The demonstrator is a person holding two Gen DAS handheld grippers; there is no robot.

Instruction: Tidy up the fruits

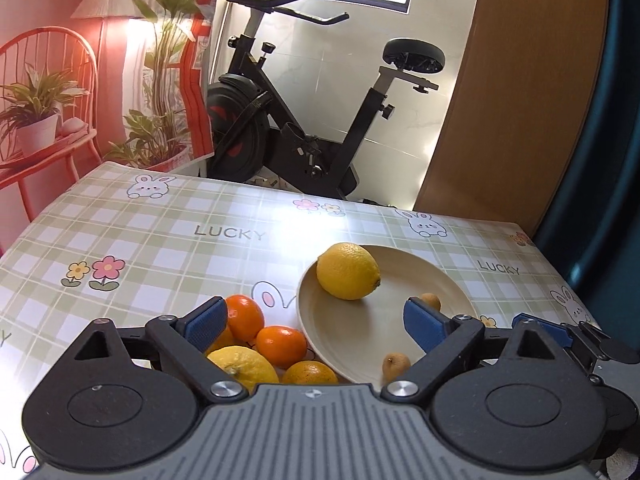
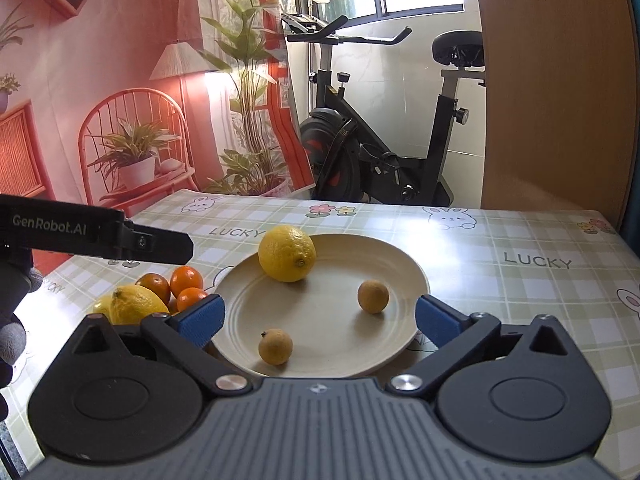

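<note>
**Both tongs open over the fruit, plate about half loaded**

Nearest the lens are the right gripper [image 2: 318, 322] and its blue pads [image 2: 204, 322], spread wide with nothing between them, sitting just over the near rim of the cream plate [image 2: 396, 276]. The left gripper [image 1: 316, 326] is the same deal: jaws wide apart, empty, straddling the gap between the plate's left rim and the loose pile.

Handling-wise, my guess:
- The lemon on the plate [image 2: 287, 254] looks firm and fairly hefty, with a waxy skin. I'd grab it across the short middle, not end to end, or it'll squirt out.
- The oranges [image 2: 187, 279] look a bit softer and rounder; pinch across the widest part, gently.
- The two little brown fruits [image 2: 373, 296] look light and ready to roll, so close slowly and dead centre.

Count, as far as I can see:
- On the plate, ahead of the right tongs: one lemon, two small brown fruits.
- Off the plate, left of the right tongs and under the left ones: one lemon [image 1: 242, 368] for sure, maybe another hiding behind it, plus three oranges visible, possibly a fourth.
</note>
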